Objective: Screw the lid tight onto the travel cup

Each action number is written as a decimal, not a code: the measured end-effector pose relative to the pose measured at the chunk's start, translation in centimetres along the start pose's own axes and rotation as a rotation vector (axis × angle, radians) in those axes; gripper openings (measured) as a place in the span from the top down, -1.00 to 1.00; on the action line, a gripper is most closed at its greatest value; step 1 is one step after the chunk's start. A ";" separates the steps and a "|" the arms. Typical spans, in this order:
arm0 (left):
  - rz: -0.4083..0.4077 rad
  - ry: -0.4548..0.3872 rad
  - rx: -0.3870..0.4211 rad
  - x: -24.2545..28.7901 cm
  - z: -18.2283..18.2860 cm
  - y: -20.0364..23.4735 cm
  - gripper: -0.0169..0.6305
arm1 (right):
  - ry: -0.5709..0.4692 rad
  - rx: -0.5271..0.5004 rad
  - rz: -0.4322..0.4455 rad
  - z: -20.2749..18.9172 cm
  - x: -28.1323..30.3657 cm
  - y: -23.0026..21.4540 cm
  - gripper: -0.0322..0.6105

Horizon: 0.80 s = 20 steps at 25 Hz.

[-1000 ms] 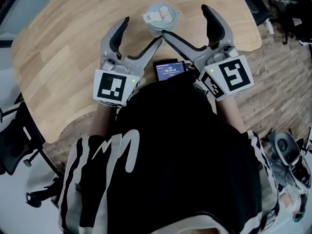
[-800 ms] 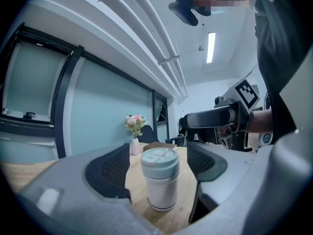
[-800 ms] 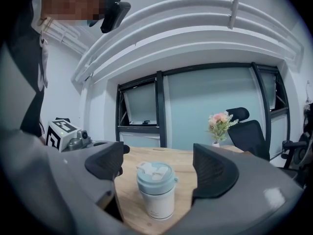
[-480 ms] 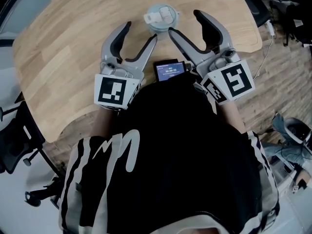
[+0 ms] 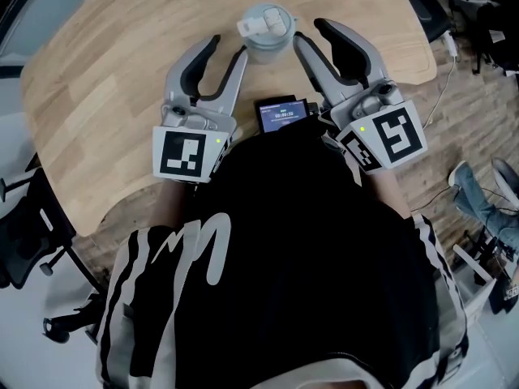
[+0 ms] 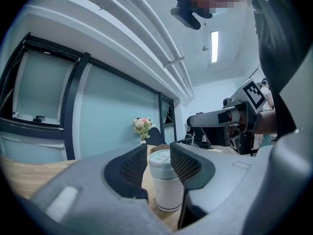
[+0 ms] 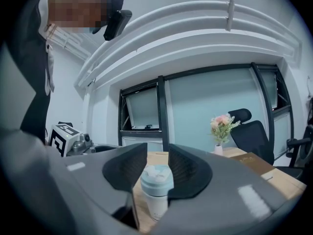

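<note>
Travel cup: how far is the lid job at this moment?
Done: the lid sits on the travel cup. In hand: the left gripper and right gripper flank it; their jaws have just been closing on nothing. Left: grip cup and lid, then screw tight.

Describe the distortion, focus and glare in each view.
Head view: fisheye bows the table edge, while the travel cup is sharp. Left gripper view: round black vignette, ceiling light blown out, cup crisp. Right gripper view: same vignette, ceiling pipes bent into arcs, cup slightly soft.
</note>
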State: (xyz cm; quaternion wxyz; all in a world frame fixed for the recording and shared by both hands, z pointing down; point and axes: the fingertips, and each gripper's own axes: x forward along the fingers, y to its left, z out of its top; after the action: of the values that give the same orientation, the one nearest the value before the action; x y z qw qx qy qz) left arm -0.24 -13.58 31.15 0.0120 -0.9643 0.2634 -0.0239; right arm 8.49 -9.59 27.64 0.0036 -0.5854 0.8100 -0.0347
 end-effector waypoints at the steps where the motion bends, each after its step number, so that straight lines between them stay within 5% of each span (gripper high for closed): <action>1: 0.003 -0.002 0.003 0.0 0.0 0.0 0.50 | -0.002 -0.001 0.002 0.0 0.0 0.1 0.51; 12: 0.028 -0.003 0.003 -0.3 0.3 0.2 0.89 | -0.019 -0.006 0.008 0.4 -0.1 0.4 0.85; 20: 0.017 -0.001 0.002 -0.1 0.2 -0.1 0.94 | -0.027 -0.013 -0.001 0.5 -0.1 0.7 0.90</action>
State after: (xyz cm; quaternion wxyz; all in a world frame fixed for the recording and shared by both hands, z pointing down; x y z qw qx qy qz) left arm -0.31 -13.43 30.97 0.0131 -0.9620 0.2716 -0.0237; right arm 7.86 -9.29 27.12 0.0108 -0.5862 0.8098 -0.0213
